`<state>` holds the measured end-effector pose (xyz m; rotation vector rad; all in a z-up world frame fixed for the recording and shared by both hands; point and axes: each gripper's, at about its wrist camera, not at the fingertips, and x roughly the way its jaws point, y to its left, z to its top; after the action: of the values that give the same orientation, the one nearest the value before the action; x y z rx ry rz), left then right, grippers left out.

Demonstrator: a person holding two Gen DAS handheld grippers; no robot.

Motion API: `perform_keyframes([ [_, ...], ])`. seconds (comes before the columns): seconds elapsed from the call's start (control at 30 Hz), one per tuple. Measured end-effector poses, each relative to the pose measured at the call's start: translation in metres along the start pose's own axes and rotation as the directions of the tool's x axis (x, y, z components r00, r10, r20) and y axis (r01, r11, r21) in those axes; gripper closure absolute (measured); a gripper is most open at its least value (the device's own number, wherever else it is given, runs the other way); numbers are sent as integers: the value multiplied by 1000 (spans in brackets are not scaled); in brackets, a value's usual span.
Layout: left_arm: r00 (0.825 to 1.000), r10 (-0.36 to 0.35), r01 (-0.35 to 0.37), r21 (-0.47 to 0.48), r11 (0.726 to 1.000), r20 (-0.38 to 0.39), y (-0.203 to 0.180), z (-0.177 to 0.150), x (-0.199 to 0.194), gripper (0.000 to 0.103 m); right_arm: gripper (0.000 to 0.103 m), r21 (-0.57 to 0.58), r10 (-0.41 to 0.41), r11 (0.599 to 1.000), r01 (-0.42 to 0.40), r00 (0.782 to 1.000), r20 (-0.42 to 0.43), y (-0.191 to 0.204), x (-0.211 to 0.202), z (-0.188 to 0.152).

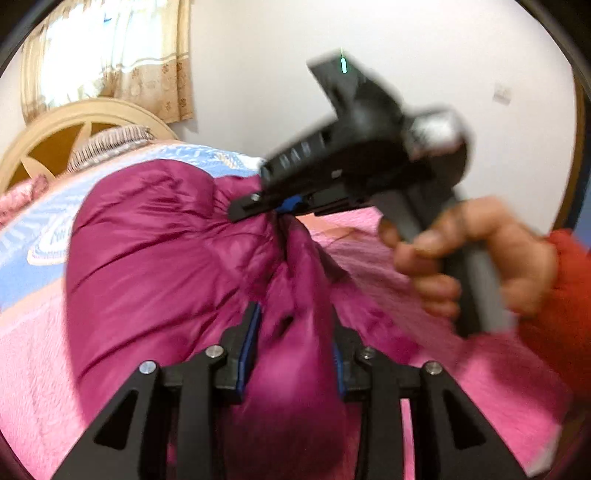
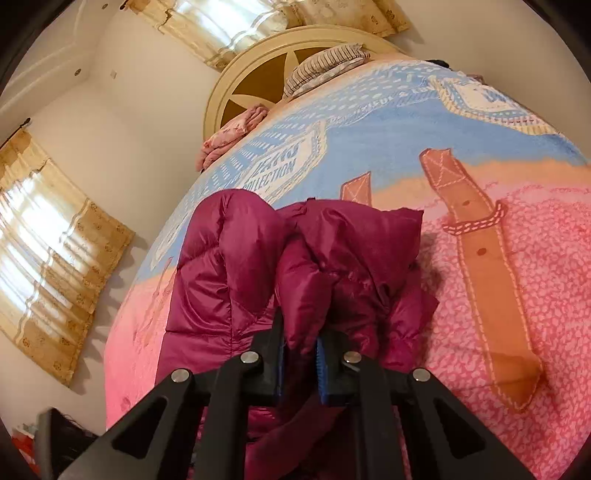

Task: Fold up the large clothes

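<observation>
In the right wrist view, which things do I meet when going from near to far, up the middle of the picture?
Right gripper → magenta puffer jacket → blue and pink blanket → striped pillow → round headboard → curtain.

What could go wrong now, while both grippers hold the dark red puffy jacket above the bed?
1. The jacket is slippery and puffy; the right gripper pinches only a narrow fold, which may slip out.
2. The left gripper holds a thick bunch, so the fold may come out uneven on the blanket.
</observation>
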<state>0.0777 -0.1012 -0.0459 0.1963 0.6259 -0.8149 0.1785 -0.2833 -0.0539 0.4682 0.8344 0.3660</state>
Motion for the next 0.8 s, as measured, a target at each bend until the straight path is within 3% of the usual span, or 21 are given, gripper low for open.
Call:
perform_keyframes([
  [0.03,1000,-14,14,-18,1000,14,8,0,-17,46,91,-12,-13,1000,13,1000,2,1,0,0],
  [0.1,998,10,-7,-52,999,59,26,-1,-47,31,91,-33,-24,999,25,1000,9,8,-7,3],
  [0.23,986,94,-63,-214,975,139,84,6,-82,31,92,-65,9,998,-5,998,55,26,-26,13],
  [0.37,974,213,-179,-299,937,83,126,17,-53,31,92,-98,-7,995,16,996,92,38,-45,20],
  [0.5,983,185,-168,-349,922,16,132,25,-13,32,92,-82,-58,995,65,994,88,23,-53,16],
  [0.63,981,194,-189,-287,939,-12,105,35,17,32,92,-24,-116,993,117,992,57,-10,-44,0],
  [0.8,960,267,-278,-196,940,-79,89,33,42,31,92,47,-142,989,140,989,39,-38,-30,-11],
])
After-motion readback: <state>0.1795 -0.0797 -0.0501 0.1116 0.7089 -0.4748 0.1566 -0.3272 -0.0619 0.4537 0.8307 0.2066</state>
